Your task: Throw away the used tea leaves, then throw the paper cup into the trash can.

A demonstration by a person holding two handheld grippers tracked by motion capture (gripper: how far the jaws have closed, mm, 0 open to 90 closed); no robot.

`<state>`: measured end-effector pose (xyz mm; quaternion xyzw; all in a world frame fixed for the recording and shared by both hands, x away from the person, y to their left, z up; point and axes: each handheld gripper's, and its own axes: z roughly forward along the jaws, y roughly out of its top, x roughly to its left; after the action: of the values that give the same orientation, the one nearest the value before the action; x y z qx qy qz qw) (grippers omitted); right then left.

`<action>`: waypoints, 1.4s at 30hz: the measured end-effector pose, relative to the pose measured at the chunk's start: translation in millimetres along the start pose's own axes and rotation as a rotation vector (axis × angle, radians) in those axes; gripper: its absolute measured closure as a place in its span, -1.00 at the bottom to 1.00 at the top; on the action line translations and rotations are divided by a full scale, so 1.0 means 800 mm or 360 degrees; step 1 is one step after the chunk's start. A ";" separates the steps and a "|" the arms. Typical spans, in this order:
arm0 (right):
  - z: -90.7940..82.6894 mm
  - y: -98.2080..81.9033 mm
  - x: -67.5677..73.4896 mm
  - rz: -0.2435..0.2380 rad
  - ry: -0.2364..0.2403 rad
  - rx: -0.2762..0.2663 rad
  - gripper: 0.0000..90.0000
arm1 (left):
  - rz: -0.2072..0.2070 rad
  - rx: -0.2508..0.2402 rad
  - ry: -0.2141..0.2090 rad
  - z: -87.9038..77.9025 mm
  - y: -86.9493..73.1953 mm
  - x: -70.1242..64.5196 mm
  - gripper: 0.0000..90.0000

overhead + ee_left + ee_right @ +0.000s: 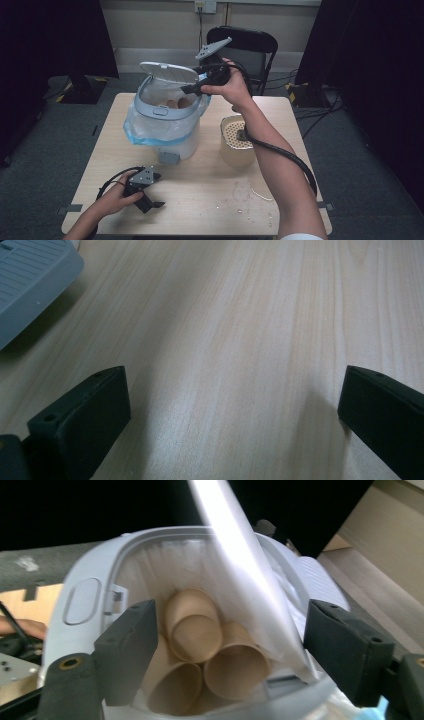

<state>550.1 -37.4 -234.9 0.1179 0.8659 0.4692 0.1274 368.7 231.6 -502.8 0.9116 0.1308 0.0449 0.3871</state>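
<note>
1. Brown paper cups (200,645) lie piled inside the white pedal bin (167,125), bottoms toward the right gripper view; two cup tops also peek out in the high view.
2. Bin stands on the far left part of the wooden table (210,200), lid (167,71) flipped up, clear liner bag (142,127) with a blue edge draped over the rim.
3. Right gripper (192,89) hovers over the bin mouth, jaws spread, nothing pinched; cups sit below, apart from the pads.
4. Left gripper (155,204) rests on the near left tabletop, jaws spread wide, empty; bin's grey pedal (30,280) is just beyond it.
5. Tan perforated container (237,142) stands right of the bin, partly behind the right forearm.
</note>
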 end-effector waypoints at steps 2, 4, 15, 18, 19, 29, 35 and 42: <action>0.001 -0.001 0.002 0.0003 0.0014 -0.0008 -0.52 | 0.0000 -0.0001 0.0000 0.000 0.000 0.000 -1.00; 0.001 -0.001 0.004 0.0002 0.0022 -0.0014 -0.52 | 0.0000 0.0000 0.0000 0.000 0.000 0.000 -1.00; -0.009 -0.005 0.017 0.0014 0.0072 -0.0040 -0.52 | 0.0004 0.0003 0.0008 0.000 0.000 0.000 -1.00; -0.010 -0.006 0.018 0.0022 0.0095 -0.0048 -0.52 | 0.0002 0.0003 0.0010 0.000 0.000 0.000 -1.00; -0.010 -0.007 0.020 0.0023 0.0105 -0.0048 -0.52 | 0.0002 0.0005 0.0010 -0.001 0.000 0.000 -1.00; -0.008 -0.017 0.027 0.0038 0.0163 -0.0021 -0.52 | 0.0005 0.0007 0.0015 -0.001 0.000 -0.001 -1.00; -0.010 -0.020 0.029 0.0047 0.0175 -0.0013 -0.50 | 0.0004 0.0006 0.0015 -0.001 0.000 -0.001 -1.00; -0.010 -0.029 0.032 0.0057 0.0206 0.0010 -0.27 | 0.0007 0.0009 0.0016 -0.001 0.000 0.000 -1.00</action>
<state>521.1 -47.7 -253.2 0.1032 0.8715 0.4754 0.0625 368.3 231.9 -502.1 0.9127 0.1309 0.0499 0.3839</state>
